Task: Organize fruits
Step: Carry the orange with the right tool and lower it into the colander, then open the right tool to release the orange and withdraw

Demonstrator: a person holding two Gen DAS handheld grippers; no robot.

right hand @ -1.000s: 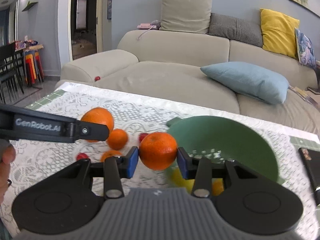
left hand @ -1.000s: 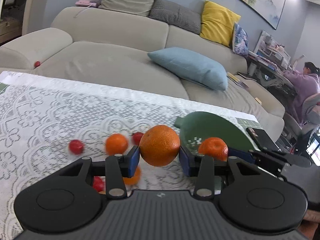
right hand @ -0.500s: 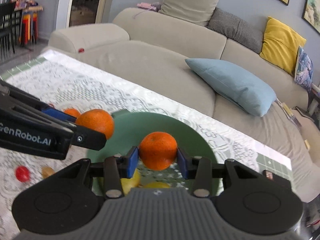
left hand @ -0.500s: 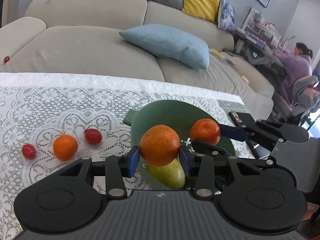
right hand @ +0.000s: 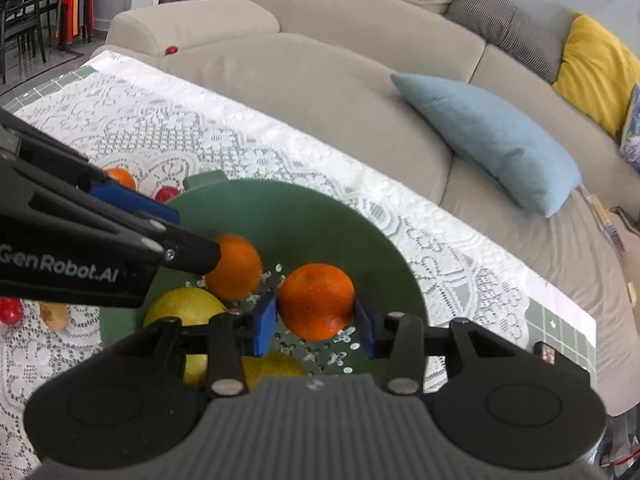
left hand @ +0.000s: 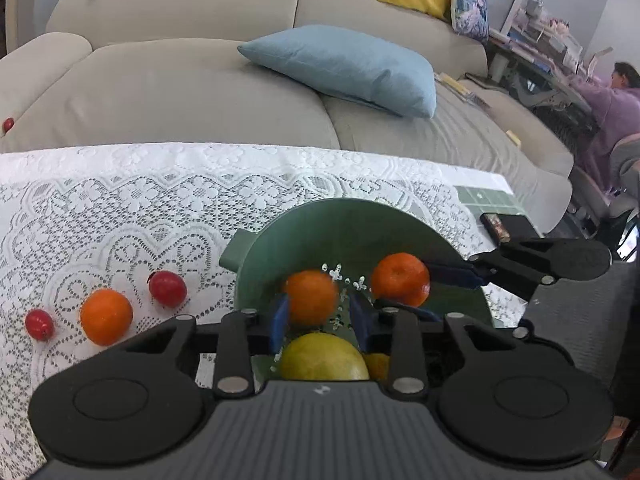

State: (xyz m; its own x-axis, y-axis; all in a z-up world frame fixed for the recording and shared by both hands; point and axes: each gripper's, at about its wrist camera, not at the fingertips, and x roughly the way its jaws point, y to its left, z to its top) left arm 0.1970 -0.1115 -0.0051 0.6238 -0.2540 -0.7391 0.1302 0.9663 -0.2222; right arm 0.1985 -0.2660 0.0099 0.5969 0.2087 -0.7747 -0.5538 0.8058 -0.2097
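Nearly done. Right tongs (right hand: 316,316) clamp right orange (right hand: 316,300) over green bowl (left hand: 344,224). Left tongs (left hand: 320,312) have just been narrowing; left orange (left hand: 311,298) looks released, dropping onto yellow fruit (left hand: 324,356). Left on surface (left hand: 120,208): loose orange (left hand: 106,317), two red fruits (left hand: 167,288).

A white lace tablecloth (left hand: 120,200) covers the table, and a dark phone (left hand: 505,226) lies at its far right corner. Behind it stands a long beige fabric sofa (left hand: 180,80) with a light blue cushion (left hand: 344,66) and a yellow cushion (right hand: 596,72); a person in a purple top (left hand: 616,112) sits at a cluttered desk.
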